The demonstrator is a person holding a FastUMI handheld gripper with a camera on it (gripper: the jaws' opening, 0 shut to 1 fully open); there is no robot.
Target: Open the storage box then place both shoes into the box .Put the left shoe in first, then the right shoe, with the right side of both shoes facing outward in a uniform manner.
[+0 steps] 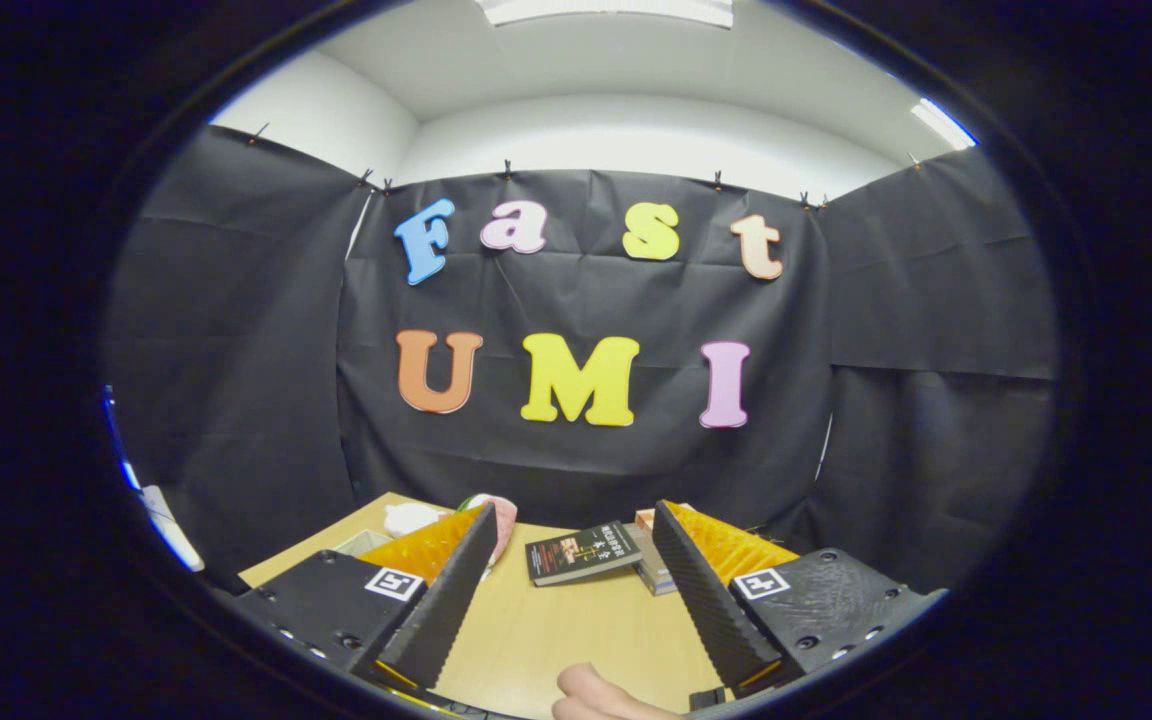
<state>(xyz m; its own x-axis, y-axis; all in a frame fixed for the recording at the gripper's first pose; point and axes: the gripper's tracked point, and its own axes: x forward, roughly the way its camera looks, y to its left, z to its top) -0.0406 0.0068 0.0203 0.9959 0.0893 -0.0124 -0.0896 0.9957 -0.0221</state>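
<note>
My gripper point(572, 548) is held level above the wooden table point(556, 640), open, with nothing between its two fingers. Beyond the left finger point(441, 590) a pink and white rounded thing point(502, 520) peeks out at the far side of the table; most of it is hidden, so I cannot tell whether it is a shoe. A white object point(410, 517) lies to its left, also partly hidden.
A dark book point(581, 552) lies flat just ahead between the fingers. A second book or small stack point(650, 560) sits behind the right finger. A person's fingertip point(596, 692) shows at the table's near edge. Black cloth walls close the booth on three sides.
</note>
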